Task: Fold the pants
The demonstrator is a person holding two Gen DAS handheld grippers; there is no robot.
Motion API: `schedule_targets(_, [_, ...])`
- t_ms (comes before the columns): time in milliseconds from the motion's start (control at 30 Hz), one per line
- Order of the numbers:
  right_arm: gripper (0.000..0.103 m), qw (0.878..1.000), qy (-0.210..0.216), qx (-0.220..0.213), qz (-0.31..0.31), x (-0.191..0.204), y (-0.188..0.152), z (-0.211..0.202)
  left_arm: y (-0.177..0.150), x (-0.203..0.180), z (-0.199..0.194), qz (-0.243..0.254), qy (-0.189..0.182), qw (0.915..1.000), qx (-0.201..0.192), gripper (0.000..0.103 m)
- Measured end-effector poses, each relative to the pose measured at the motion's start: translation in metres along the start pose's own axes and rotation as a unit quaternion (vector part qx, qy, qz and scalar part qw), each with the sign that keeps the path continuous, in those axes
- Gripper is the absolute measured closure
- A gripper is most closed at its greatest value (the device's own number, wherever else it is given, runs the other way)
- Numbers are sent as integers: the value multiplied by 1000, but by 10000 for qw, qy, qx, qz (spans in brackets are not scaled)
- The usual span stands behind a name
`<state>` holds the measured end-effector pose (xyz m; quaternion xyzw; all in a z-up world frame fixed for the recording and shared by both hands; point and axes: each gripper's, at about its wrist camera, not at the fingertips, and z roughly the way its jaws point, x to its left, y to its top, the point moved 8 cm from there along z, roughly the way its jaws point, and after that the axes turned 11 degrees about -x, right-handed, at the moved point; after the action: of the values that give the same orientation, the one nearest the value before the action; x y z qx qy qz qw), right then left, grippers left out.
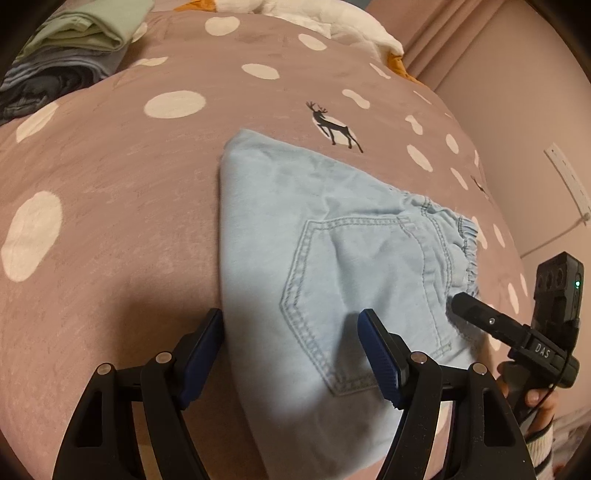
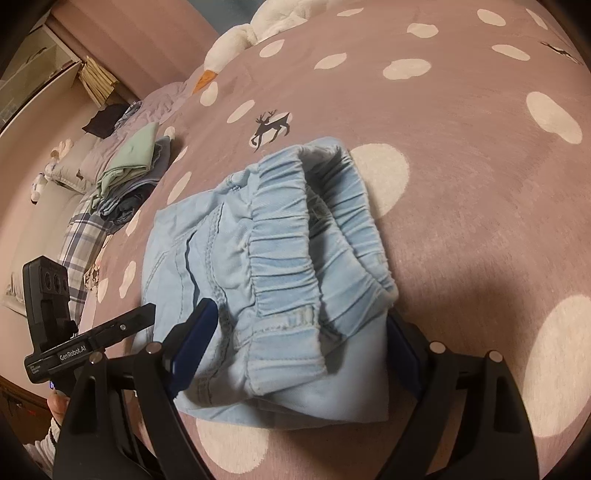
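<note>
The light blue pants (image 1: 332, 266) lie folded into a compact bundle on the pink dotted bedspread (image 1: 110, 206), back pocket facing up. My left gripper (image 1: 291, 354) is open, its fingers astride the near left edge of the bundle, holding nothing. In the right wrist view the pants (image 2: 280, 266) show their elastic waistband end. My right gripper (image 2: 299, 354) is open, with the waistband end lying between its fingers. The right gripper also shows in the left wrist view (image 1: 458, 301) at the waistband, and the left gripper appears in the right wrist view (image 2: 149, 312).
A stack of folded clothes (image 1: 62, 55) sits at the far left of the bed, also seen in the right wrist view (image 2: 129, 173). A white plush goose (image 2: 236, 40) and white bedding (image 1: 332, 18) lie at the far end. A wall (image 1: 517, 110) runs along the right.
</note>
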<state>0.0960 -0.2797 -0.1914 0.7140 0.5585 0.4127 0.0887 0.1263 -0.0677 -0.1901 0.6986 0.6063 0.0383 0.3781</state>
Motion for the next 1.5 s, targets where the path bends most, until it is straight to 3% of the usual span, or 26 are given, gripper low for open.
schedule_targets(800, [22, 9996, 116, -109, -245, 17, 17, 29, 13, -13, 19, 181, -63, 9998, -51, 30])
schedule_targets(1167, [46, 9991, 45, -172, -393, 24, 15, 24, 12, -17, 18, 307, 95, 9995, -74, 31])
schedule_targets(1500, [62, 9966, -165, -523, -615, 39, 19, 9, 12, -22, 4, 444, 194, 9986, -222, 55])
